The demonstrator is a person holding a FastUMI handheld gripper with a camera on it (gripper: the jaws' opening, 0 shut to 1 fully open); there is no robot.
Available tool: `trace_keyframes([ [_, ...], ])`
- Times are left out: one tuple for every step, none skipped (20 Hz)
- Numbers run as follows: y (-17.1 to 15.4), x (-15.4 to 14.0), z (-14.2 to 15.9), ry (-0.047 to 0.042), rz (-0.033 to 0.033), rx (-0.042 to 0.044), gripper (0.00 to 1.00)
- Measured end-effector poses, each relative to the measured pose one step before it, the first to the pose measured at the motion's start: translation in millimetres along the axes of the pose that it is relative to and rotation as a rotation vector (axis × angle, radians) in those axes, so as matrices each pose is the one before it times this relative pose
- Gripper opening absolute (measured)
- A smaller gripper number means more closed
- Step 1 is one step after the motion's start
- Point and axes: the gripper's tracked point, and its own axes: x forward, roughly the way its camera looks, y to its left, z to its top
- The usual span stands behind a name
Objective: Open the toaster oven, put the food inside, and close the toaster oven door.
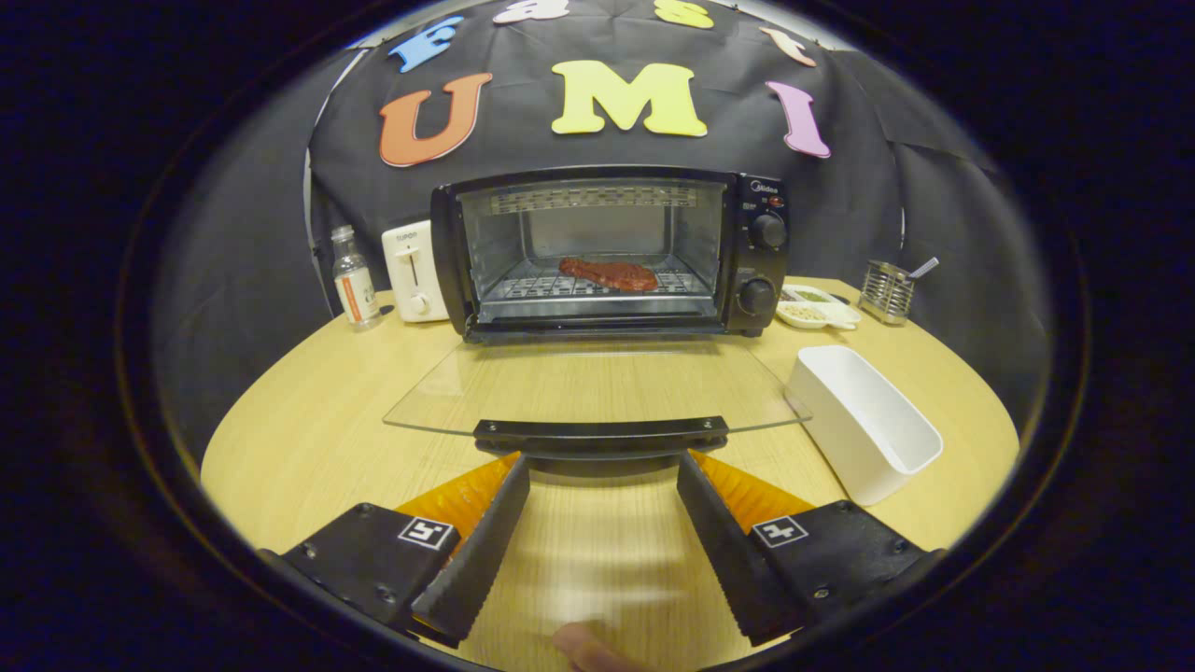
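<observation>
The black toaster oven (611, 250) stands at the back of the round wooden table (308, 439), its glass door (597, 387) folded down flat toward me. A reddish slab of food (609, 273) lies on the wire rack inside. The door's black handle (601, 437) runs across just ahead of my fingertips. My gripper (602, 471) is open, its two fingers spread wide and nothing between them; the tips sit right below the handle's two ends, and I cannot tell whether they touch it.
An empty white rectangular tub (864, 420) sits right of the door. A white toaster (414, 273) and a small bottle (354, 277) stand left of the oven. A divided dish (817, 308) and a wire cutlery holder (887, 291) are to its right. A fingertip (588, 646) shows between my fingers' bases.
</observation>
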Motion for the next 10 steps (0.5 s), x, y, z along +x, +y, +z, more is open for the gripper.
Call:
trace_keyframes([
  [3.11, 4.62, -3.0, 0.01302, 0.01323, 0.01823, 1.0],
  [-0.06, -1.13, 1.42, 0.00657, 0.01183, 0.01568, 1.0],
  [1.19, -0.8, 2.54, -0.00231, 0.00063, 0.00672, 1.0],
  [1.48, 0.06, 0.4, -0.00326, -0.00296, -0.00244, 1.0],
  [-0.08, -1.41, 0.01, -0.00355, -0.00298, -0.00367, 1.0],
  [0.92, 0.43, 0.2, -0.00322, -0.00292, -0.00048, 1.0],
  [-0.03, 0.09, 1.44, -0.00483, -0.00257, 0.00001, 1.0],
  [0.34, -0.51, 0.04, -0.00158, -0.00407, -0.00388, 1.0],
  [0.06, -1.16, 2.83, -0.0048, -0.00919, -0.01607, 1.0],
  [-0.48, -2.13, 5.76, -0.02371, -0.01323, -0.01066, 1.0],
])
